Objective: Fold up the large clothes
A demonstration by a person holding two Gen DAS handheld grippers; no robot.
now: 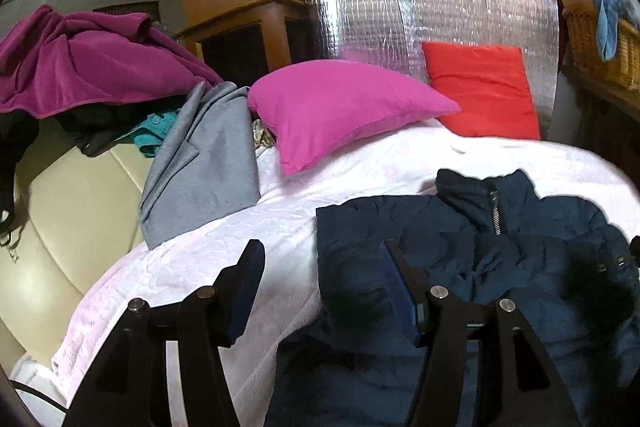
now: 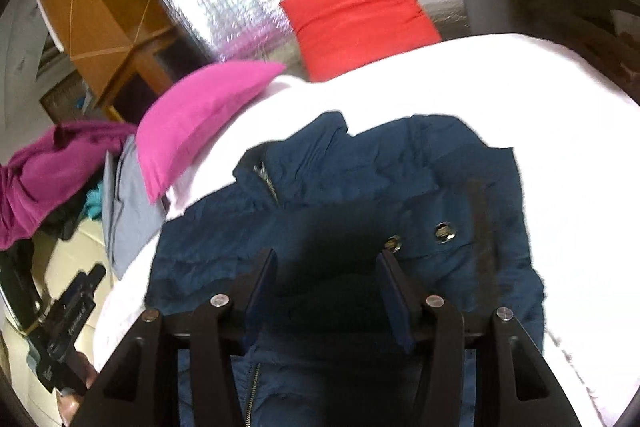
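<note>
Right wrist view first: the right tongs [image 2: 326, 275] stand spread above the dark navy quilted puffer jacket [image 2: 340, 195], with nothing pinched between the blue pads; fabric lies below the gap, apparently untouched. In the left wrist view the left tongs [image 1: 320, 267] are likewise spread and empty, one finger over the pale pink textured bedspread [image 1: 200, 259], the other over the jacket's near edge.

That jacket lies on the bed with its collar and zip toward the pillows and its sides seemingly drawn into a squarish bundle, so I judge a fold has been laid and both tongs are poised apart, each on its own side, to let the cloth settle flat.

Beyond it, a magenta square cushion [image 1: 340, 107] and a red square cushion [image 1: 480, 91] lean against a silver foil-faced panel [image 1: 400, 11], clear of the folding area. A grey folded garment [image 1: 204, 163] and a purple crumpled garment [image 1: 80, 63] wait off to the side, probably next in line.
</note>
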